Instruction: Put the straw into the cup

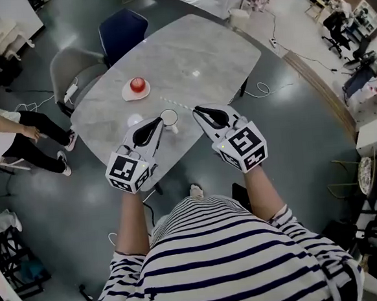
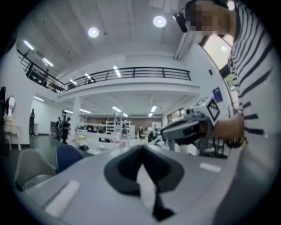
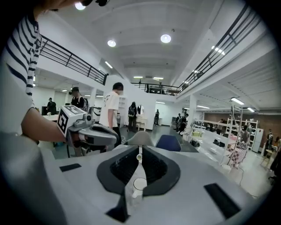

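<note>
Straw (image 1: pixel 177 104) not yet in the cup; judged to be at the carry stage, before insertion.

From the left: left gripper (image 1: pixel 159 121) clenched, tip touching the left rim of the cup (image 1: pixel 169 117). Cannot tell whether pinching that rim or only steadying it. Cup upright, near the front edge of the table (image 1: pixel 220 53). Just behind and right of it, straw slanting across; resting on the table or held just over it, cannot tell. Far end free, near end clamped in the right gripper (image 1: pixel 198 111), jaws closed on it.

Next, probably: swing the free end over the cup mouth, tip it down, lower it, then release, with the cup kept from sliding.

Count, left to right: one small white disc (image 1: pixel 134 120), one plate (image 1: pixel 127 93) bearing one red thing (image 1: pixel 137 84), one cup, one straw.
</note>
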`<state>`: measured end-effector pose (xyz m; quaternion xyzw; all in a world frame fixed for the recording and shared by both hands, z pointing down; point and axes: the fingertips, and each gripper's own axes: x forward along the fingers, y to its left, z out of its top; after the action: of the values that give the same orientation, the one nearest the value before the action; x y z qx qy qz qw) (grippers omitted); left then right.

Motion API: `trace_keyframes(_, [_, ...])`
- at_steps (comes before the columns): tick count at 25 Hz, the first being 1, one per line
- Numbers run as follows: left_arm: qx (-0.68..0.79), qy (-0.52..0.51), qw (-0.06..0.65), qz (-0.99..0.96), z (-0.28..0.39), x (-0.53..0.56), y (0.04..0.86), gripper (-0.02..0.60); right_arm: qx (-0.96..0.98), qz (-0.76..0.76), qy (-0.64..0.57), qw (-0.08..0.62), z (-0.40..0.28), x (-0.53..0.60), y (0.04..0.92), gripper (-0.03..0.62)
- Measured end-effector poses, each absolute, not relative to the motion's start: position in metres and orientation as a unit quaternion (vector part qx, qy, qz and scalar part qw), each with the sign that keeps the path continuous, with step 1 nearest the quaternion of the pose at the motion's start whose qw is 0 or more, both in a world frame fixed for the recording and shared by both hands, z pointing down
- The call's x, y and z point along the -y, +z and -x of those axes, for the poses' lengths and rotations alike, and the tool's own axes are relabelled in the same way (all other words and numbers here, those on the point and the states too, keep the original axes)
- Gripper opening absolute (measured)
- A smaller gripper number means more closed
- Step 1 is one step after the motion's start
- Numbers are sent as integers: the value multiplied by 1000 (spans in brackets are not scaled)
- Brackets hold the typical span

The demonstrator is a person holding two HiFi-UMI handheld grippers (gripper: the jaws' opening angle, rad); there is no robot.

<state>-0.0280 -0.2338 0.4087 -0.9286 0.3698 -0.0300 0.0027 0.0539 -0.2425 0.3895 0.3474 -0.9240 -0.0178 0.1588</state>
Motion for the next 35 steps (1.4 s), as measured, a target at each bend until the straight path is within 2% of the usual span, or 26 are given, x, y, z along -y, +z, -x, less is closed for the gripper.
trace_keyframes(7, [-379, -48, 18, 924, 17, 259, 411, 6, 926, -307, 5, 221, -53, 280, 412, 25])
trace_keyframes(19, [-358, -56, -6, 932, 39, 292, 434, 6, 897, -287, 67, 330, -30, 307, 471, 25])
trace_keyframes(35, [-320, -59, -33, 945, 51, 303, 452, 7, 858, -270, 98, 425, -6, 322, 546, 25])
